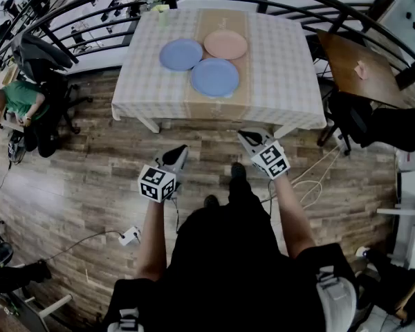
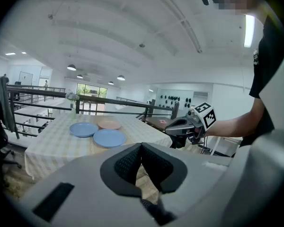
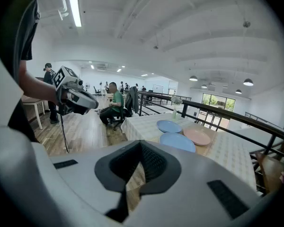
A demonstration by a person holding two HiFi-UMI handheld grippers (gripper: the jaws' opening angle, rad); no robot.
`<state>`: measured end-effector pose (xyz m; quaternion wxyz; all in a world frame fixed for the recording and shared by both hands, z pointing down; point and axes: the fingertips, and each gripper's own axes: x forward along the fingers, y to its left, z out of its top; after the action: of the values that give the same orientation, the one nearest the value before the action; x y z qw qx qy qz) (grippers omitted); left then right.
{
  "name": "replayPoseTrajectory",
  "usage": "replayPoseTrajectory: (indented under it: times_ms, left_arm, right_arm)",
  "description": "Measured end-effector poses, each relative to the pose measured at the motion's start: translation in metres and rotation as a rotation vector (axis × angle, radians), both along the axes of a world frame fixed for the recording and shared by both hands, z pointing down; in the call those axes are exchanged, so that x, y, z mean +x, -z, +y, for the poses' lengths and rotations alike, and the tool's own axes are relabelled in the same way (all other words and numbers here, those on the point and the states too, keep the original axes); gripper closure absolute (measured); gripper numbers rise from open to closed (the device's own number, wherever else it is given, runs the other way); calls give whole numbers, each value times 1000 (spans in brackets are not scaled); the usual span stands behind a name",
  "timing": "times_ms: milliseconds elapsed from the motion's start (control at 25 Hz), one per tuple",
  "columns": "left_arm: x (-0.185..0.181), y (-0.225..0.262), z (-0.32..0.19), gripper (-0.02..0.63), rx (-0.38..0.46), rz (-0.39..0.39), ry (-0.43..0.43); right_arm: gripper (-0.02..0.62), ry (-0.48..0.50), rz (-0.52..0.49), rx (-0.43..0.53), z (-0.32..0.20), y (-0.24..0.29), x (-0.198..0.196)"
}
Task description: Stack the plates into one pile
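Three plates lie side by side on a checked tablecloth [image 1: 283,81]: a blue plate [image 1: 180,54] at the back left, a pink plate [image 1: 225,44] at the back right, and a second blue plate [image 1: 214,77] in front. None lies on another. My left gripper [image 1: 179,151] and right gripper [image 1: 248,136] hang over the wooden floor, well short of the table's near edge. Both are shut with nothing in them. The left gripper view has the plates [image 2: 109,137] far ahead; the right gripper view has them [image 3: 177,141] to its right.
A black railing [image 1: 90,5] curves round the table's far side. A brown side table [image 1: 353,64] and a dark chair [image 1: 373,126] stand to the right. A seated person in green [image 1: 17,99] is at the left. Cables and a power strip [image 1: 129,236] lie on the floor.
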<state>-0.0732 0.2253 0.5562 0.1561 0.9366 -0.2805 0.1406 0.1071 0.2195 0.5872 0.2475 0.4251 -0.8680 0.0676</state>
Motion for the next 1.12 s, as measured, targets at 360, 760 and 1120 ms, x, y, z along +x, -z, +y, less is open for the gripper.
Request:
replayPoseTrajectory:
  times_ms: [360,760,1120]
  left_arm:
    - [-6,6,-5,604,13,-4,-8]
    - [10,1,-26,604,19,-38,10]
    - [32,6,-58,604,10,-62,69]
  right_arm:
    - [598,28,7,42,-7,4,-8]
    - [597,32,-6,-13,-31,-13,13]
    - [597,92,-11,-46,-70,-21,30]
